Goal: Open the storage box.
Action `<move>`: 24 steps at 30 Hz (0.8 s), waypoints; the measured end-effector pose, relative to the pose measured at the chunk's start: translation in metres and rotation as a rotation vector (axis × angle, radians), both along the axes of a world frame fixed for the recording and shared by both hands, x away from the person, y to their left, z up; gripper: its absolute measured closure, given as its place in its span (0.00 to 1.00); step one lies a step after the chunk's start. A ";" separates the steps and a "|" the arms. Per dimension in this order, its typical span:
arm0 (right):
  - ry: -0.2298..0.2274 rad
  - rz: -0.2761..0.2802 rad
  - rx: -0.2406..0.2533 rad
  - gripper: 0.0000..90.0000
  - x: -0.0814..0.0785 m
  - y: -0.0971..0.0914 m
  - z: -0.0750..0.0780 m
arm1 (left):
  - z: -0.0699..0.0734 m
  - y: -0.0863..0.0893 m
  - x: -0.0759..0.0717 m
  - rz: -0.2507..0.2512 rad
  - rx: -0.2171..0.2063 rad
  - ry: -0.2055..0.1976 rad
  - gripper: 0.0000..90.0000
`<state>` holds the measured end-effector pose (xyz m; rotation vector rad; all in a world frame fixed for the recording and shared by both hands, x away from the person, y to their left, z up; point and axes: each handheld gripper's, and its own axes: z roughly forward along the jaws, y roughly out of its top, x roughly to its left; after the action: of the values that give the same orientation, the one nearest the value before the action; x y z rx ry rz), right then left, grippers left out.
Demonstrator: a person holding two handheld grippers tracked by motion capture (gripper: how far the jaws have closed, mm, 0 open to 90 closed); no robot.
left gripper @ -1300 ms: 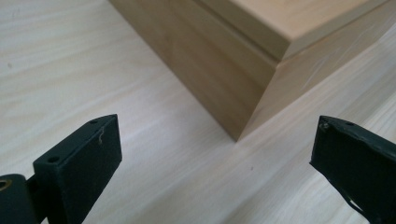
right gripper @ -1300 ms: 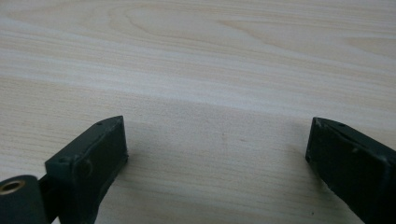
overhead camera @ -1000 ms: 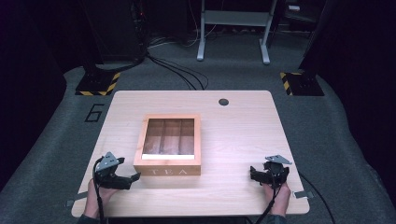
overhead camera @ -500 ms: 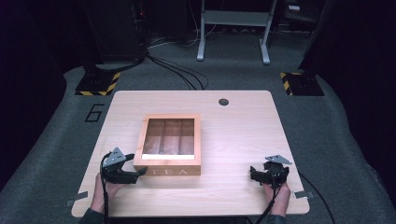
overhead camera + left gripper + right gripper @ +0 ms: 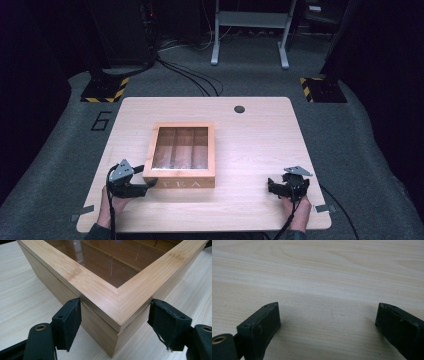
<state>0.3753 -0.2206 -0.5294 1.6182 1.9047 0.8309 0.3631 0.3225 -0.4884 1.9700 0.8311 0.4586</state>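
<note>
A wooden tea box [image 5: 182, 156] with a glass-paned lid is seen near the middle of the table [image 5: 260, 145], the word TEA on its near face. The left tool [image 5: 146, 184] is set at the box's near left corner; its jaws have just been closing, and the corner stands between the pads [image 5: 68, 321], which are seen at its two faces, whether pressing cannot be told. The lid lies closed. The right tool [image 5: 273, 185] is held well right of the box, low over bare table, jaws spread, nothing between them.
</note>
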 end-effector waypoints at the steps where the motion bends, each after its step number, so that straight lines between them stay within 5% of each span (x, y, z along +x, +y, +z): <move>1: 0.000 0.000 0.000 0.06 0.000 0.000 0.000 | 0.000 0.000 0.000 0.003 -0.005 0.000 0.30; 24: 0.000 0.000 -0.001 0.06 0.000 0.000 0.000 | 0.009 -0.001 0.002 0.010 -0.017 -0.024 0.31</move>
<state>0.3752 -0.2205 -0.5293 1.6174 1.9042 0.8298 0.3656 0.3220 -0.4791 1.9419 0.8272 0.4782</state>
